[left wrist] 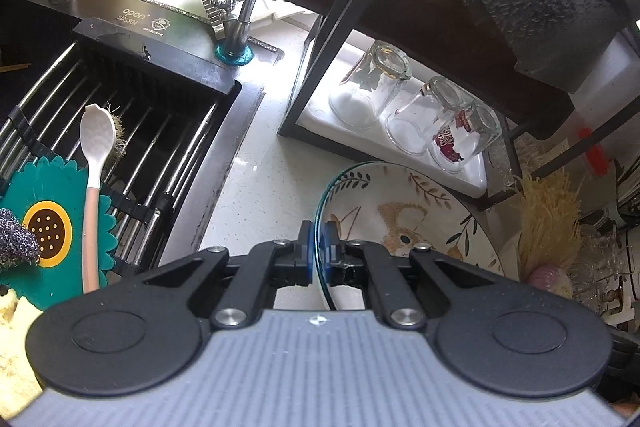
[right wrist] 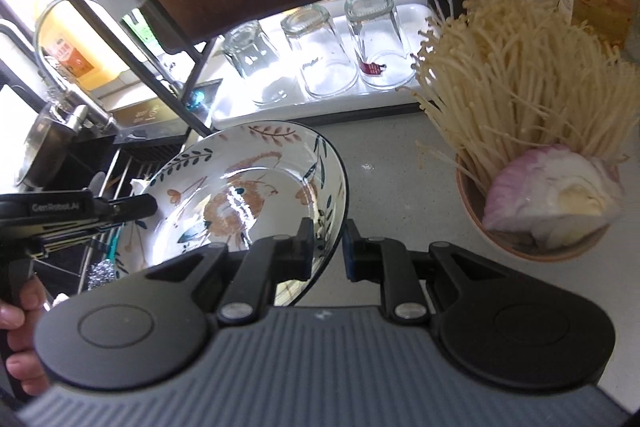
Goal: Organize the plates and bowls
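A white bowl-like plate with leaf and animal pattern and a dark rim shows in the left wrist view [left wrist: 404, 211] and in the right wrist view [right wrist: 248, 187]. It is held tilted above the grey counter. My left gripper [left wrist: 319, 247] is shut on its rim, blue pads on either side of the edge. My right gripper [right wrist: 328, 247] has its fingers on either side of the opposite rim with a visible gap, so it is open. The left gripper also shows at the left of the right wrist view [right wrist: 132, 207].
A black dish rack [right wrist: 192, 83] holds three upturned glasses [right wrist: 320, 55] on a white tray. A bowl of enoki mushrooms and onion [right wrist: 540, 187] stands on the right. The sink [left wrist: 132, 131] with drain rack, white spoon [left wrist: 94, 163] and tap [left wrist: 244, 11] lies to the left.
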`<state>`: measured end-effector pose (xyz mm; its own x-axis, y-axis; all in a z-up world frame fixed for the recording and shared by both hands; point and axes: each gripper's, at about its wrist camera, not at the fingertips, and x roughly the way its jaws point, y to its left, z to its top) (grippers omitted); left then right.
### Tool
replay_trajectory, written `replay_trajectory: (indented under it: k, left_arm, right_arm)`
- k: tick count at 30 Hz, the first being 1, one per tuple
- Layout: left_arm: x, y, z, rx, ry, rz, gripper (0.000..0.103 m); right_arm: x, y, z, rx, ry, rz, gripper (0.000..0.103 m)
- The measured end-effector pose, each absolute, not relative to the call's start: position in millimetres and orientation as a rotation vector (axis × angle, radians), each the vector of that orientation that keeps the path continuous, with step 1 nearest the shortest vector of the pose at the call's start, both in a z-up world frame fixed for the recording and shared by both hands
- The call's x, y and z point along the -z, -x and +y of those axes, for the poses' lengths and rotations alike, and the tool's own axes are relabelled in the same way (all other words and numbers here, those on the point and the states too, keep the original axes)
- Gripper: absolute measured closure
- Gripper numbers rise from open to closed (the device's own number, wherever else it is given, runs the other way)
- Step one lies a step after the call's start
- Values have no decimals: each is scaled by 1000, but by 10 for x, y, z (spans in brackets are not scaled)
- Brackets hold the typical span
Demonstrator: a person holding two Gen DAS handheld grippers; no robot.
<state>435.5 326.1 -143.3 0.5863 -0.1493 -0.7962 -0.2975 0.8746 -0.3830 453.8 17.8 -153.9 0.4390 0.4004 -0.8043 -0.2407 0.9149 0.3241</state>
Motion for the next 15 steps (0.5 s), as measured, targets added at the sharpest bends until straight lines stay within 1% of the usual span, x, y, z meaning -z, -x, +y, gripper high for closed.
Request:
replay_trajectory:
  k: [11,15]
  left_arm:
    - [1084,-3923,3061,-57,503,892,98]
    - [1044,-3745,2991,-48,523,887,98]
  right_arm:
    - [1177,-4120,8,-394,-185,978,85]
    - [1091,-3949,-65,-383,-188,971,85]
